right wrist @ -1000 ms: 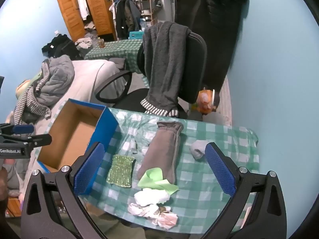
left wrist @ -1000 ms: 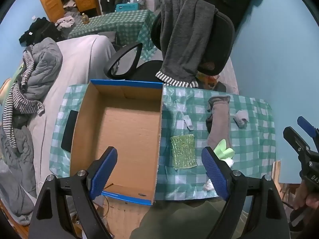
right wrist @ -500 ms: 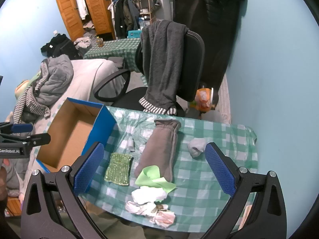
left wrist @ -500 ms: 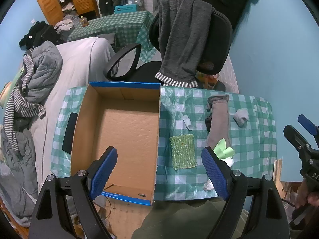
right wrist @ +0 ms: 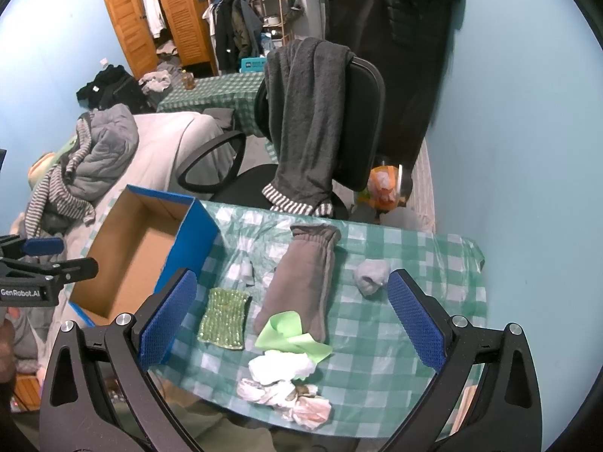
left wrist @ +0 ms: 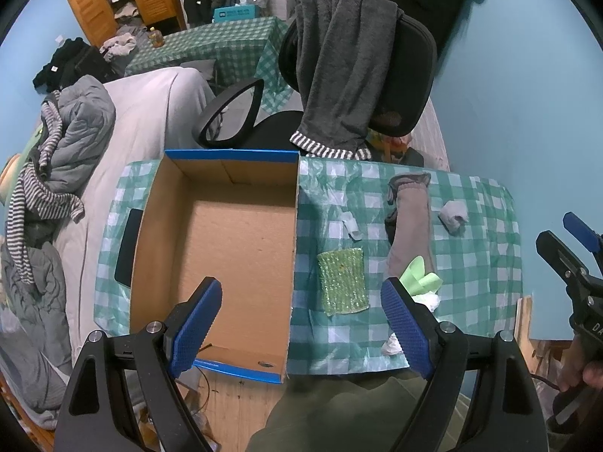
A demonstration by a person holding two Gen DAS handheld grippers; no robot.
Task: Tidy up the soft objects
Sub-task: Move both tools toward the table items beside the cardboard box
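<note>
**A:** Looking along the left gripper [left wrist: 301, 324], what lies between its blue pads?

**B:** Both fingers are spread wide with nothing held. Under the left finger sits the open cardboard box [left wrist: 226, 248], blue on the outside and showing only bare cardboard inside. Just inside the right finger lies the green scrubbing pad [left wrist: 342, 281], flat on the checked tablecloth [left wrist: 478, 263] and just beside the box wall.

**A:** And beyond the right finger?

**B:** The long brown sock [left wrist: 410, 222] stretches away from the gripper, its near end partly covered by the light green cloth [left wrist: 420, 278]. Further right, apart from the sock, is the small grey balled sock [left wrist: 454, 216].

**A:** What does the right gripper [right wrist: 292, 320] show?

**B:** It is released too, fingers wide, gripping nothing. Between them I see the scrubbing pad toward the left finger, then the brown sock [right wrist: 305, 275] with the green cloth [right wrist: 290, 333] over its near end. Nearest the gripper lie white crumpled tissues [right wrist: 280, 367], and closer still a stained crumpled wad [right wrist: 297, 401] at the table edge.

**A:** The grey balled sock?

**B:** Near the tip of the right finger [right wrist: 371, 277], well apart from the box [right wrist: 132, 260], which lies beyond the left finger.

**A:** Anything behind the table?

**B:** An office chair [right wrist: 361, 124] with a dark grey garment [right wrist: 309, 113] draped over its back.
</note>
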